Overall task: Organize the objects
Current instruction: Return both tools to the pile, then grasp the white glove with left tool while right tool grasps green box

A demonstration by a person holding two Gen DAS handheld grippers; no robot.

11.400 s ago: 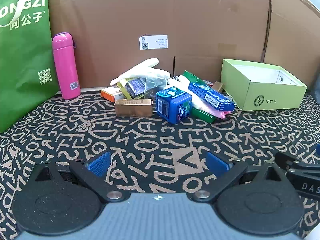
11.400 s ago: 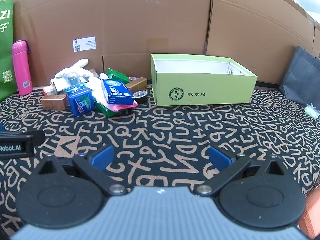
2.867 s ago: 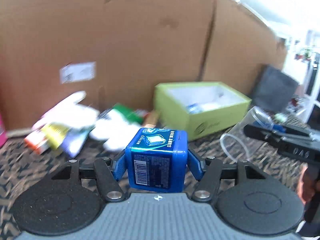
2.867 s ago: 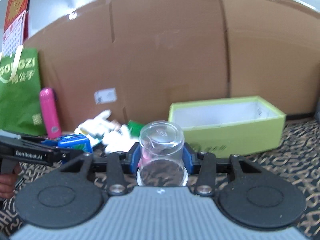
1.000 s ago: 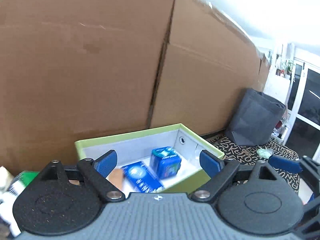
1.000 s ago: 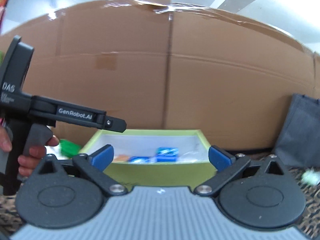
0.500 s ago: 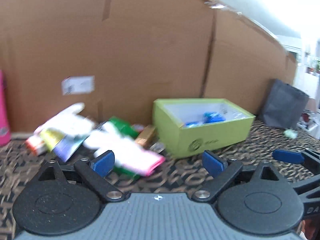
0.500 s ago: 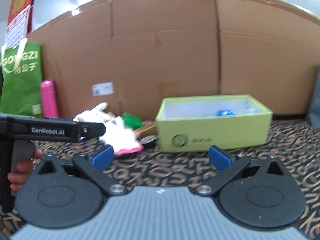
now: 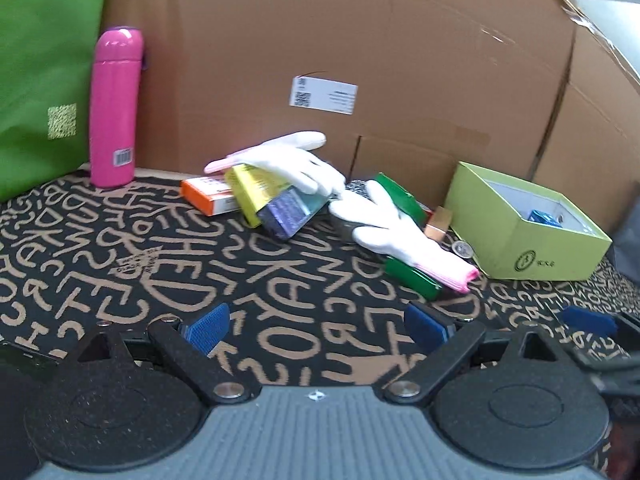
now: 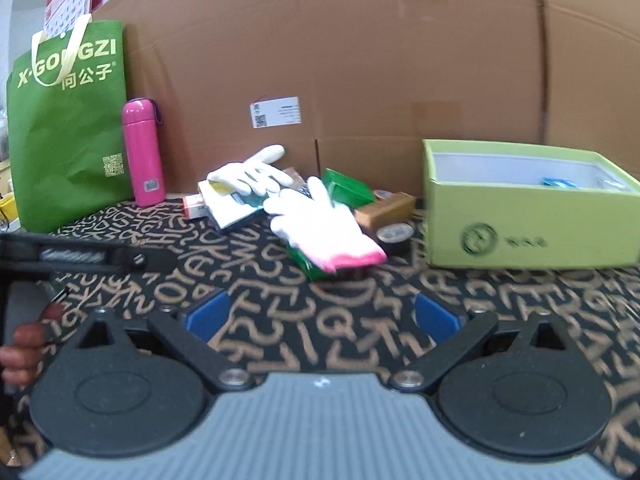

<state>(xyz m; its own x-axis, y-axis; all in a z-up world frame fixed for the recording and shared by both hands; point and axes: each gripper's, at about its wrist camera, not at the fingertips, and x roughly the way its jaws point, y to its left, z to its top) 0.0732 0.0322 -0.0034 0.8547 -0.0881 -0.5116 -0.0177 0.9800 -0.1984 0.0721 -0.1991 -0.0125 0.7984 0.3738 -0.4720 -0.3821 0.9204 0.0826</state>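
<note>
L wrist view: left tool (image 9: 316, 326) open, nothing between pads, over lettered mat (image 9: 168, 264). Ahead: pile of small boxes (image 9: 256, 194) w/ white gloves (image 9: 384, 224); green box (image 9: 532, 240) at right holds a blue item, prob. a small carton.

R wrist view: right tool (image 10: 322, 314) wide, jaws just closing a little, empty. Pile center, green box right; hand (image 10: 26, 350) grips left tool at left edge.

Backdrop (image 9: 400, 60): brown corrugated cardboard, matt. Mat (image 9: 120, 256): woven cloth, matt, lettered. Flask (image 9: 114, 108): glossy pink finish. Gloves (image 10: 320, 220): white knit cloth, pink cuff. Storage box (image 10: 520, 232): smooth green card. Bag (image 10: 68, 128): matt green.
</note>
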